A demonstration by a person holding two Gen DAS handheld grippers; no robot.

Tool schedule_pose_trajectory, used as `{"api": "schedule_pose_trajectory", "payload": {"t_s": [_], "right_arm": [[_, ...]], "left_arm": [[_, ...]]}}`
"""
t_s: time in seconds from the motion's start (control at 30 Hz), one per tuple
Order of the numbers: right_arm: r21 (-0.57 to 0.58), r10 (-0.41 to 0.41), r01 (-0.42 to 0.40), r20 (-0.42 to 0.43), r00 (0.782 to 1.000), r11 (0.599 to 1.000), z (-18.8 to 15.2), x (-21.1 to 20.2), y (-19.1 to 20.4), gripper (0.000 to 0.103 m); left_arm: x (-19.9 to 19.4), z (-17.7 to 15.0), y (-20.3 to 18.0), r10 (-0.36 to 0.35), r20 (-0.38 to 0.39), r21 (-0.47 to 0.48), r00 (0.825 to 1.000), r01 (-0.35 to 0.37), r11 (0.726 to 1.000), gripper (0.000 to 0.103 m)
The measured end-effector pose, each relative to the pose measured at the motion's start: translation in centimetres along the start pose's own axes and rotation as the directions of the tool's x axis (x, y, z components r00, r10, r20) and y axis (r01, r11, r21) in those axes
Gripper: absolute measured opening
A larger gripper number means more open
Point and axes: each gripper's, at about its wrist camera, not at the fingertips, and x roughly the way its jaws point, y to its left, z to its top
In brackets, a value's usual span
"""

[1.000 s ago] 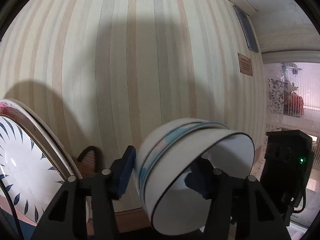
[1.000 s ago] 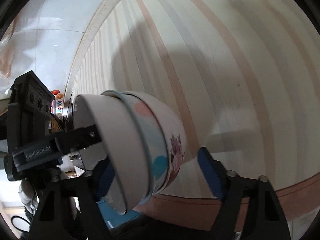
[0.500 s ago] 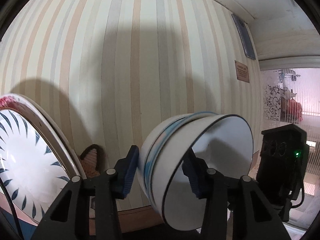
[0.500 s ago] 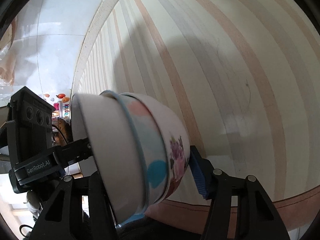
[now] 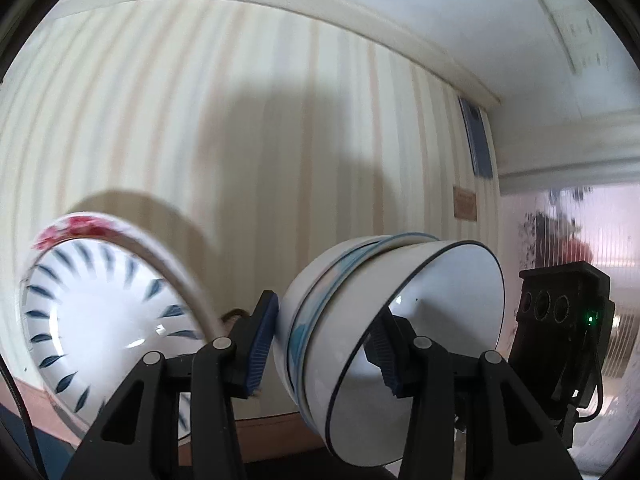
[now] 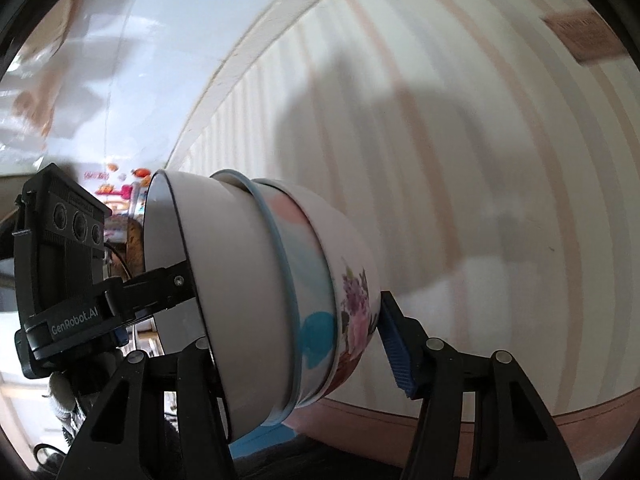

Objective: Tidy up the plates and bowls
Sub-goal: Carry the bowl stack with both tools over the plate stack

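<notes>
A nested stack of bowls (image 5: 392, 340) is held in the air, tipped on its side: a white bowl with a dark rim innermost, a blue-rimmed one, and a floral one outermost. My left gripper (image 5: 324, 344) is shut on the stack, one pad outside, one inside the white bowl. In the right wrist view my right gripper (image 6: 296, 344) clamps the same stack of bowls (image 6: 260, 300), a blue pad against the floral base. Stacked plates (image 5: 108, 320), the front one white with blue leaf marks, tilt at the left of the left wrist view.
A striped wall (image 5: 240, 140) fills the background in both views, with a brown baseboard (image 6: 440, 416) low down. Each gripper's black camera body shows in the other's view, as in the left wrist view (image 5: 560, 320). A bright window area (image 5: 580, 220) lies at the right.
Both grippers have tilted upward with the bowl stack; more ceiling shows now. The plates have shifted right and into fuller view in the left wrist view. The right gripper closed onto the stack.
</notes>
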Motion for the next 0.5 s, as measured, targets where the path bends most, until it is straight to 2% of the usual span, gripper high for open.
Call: {"api": "schedule_pose_trajectory", "payload": {"t_s": [0.23,0.5], "right_arm": [[-0.109,0.016,-0.024,-0.074,0.997,0.994,0.4,2.6,5.1,0.06],[-0.22,0.011,-0.053,-0.184,0.983,0.974,-0.2,8.1,9.9,0.06]], "left_arm": [[-3.6,-0.9,4.4,0.016,0.078,-0.088,0.997,-0.009,0.996,0.042],[-6.2,-3.2,10.5,0.058,0.148,-0.231,0.987,-0.022,0.973,0.042]]}}
